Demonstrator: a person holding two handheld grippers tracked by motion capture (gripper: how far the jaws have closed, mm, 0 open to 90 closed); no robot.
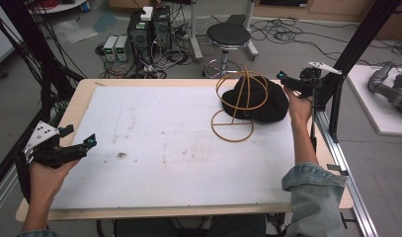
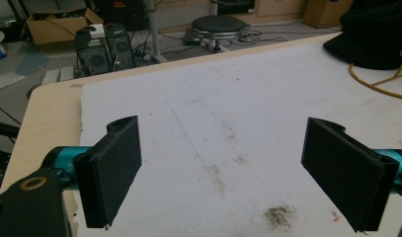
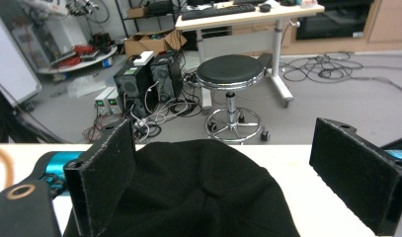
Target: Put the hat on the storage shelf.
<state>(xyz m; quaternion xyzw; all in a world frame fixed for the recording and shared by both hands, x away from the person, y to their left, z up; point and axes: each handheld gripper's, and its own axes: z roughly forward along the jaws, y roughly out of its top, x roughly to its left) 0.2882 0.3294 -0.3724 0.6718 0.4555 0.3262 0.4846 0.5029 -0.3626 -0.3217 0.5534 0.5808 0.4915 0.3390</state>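
A black knit hat [image 1: 267, 98] lies at the far right of the white mat [image 1: 164, 143], draped against a yellow wire stand [image 1: 236, 106] with a round base. My right gripper [image 1: 283, 78] hovers at the hat's far right edge, open; in the right gripper view the hat [image 3: 198, 192] sits between and just below the spread jaws, untouched. My left gripper [image 1: 82, 143] is open near the table's left edge, far from the hat. The left gripper view has the hat [image 2: 376, 42] and the wire stand [image 2: 381, 81] at the top right, with bare stained mat between the jaws.
The mat covers a wooden table [image 1: 80, 98]. Black frame posts [image 1: 337, 94] stand at the right edge. On the floor behind are a black stool [image 1: 228, 37], computer boxes [image 1: 149, 29] and loose cables.
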